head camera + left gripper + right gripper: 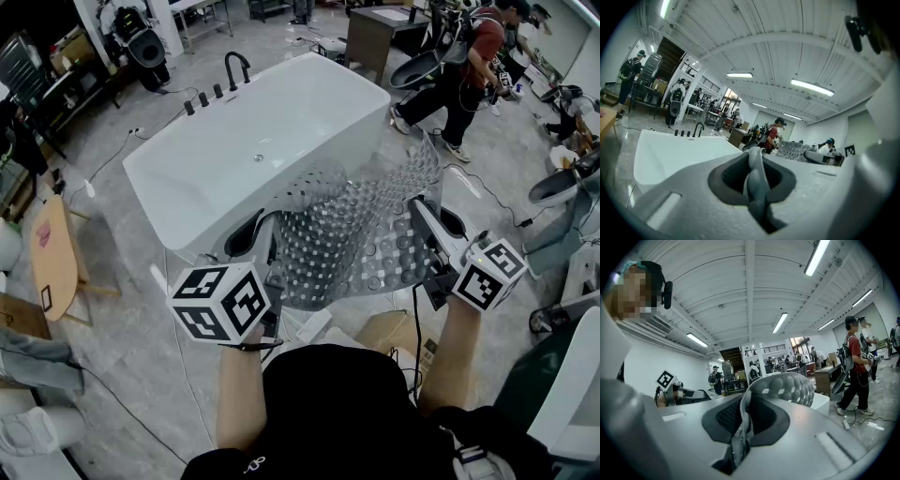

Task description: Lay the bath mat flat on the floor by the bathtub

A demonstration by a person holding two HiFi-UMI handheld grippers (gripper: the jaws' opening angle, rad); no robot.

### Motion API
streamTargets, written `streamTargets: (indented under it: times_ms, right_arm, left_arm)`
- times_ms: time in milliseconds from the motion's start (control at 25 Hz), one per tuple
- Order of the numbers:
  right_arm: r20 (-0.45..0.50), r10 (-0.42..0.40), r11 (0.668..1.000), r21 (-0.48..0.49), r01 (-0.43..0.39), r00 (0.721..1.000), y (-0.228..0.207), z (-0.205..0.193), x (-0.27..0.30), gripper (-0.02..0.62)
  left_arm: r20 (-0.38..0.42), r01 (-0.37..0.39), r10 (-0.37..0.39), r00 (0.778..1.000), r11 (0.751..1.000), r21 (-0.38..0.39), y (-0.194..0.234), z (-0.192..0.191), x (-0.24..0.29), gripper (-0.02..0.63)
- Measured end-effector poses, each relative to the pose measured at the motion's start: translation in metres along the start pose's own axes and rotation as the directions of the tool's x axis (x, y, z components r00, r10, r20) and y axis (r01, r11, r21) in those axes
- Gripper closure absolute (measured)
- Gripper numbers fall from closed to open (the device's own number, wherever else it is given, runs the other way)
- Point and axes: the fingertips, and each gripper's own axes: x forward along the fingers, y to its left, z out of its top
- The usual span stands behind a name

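Over the near rim of the bathtub (234, 159): 1 clear bath mat (361, 225), held up in the air btwn 2 grippers, off the floor (112, 328). 1 tub, white, w/ 1 black spout (234, 66) & 3 black knobs (202, 98) at its far end. Mat is a curved sheet w/ rows of suction bumps, bulging out ahead of both grippers toward the tub. Left gripper (274, 248) has the mat's left edge, right gripper (420, 211) its right edge. Left gripper view: fingers (729, 176) closed tight, thin mat edge pinched btwn them, no gap. Right gripper view: fingers (724, 418) likewise closed on the edge; mat rises from them & curls over, bumps showing.
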Motion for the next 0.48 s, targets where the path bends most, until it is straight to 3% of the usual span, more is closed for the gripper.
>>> streamTargets:
  times_ms: [480]
  right_arm:
    - [0.009, -0.043, 0.999, 0.031, 0.042, 0.999, -0.015, -0.004, -0.011, 0.574]
  left_arm:
    - [-0.018, 0.023, -0.023, 1.0, 1.0, 0.006, -0.008, -0.004, 0.014, 0.588]
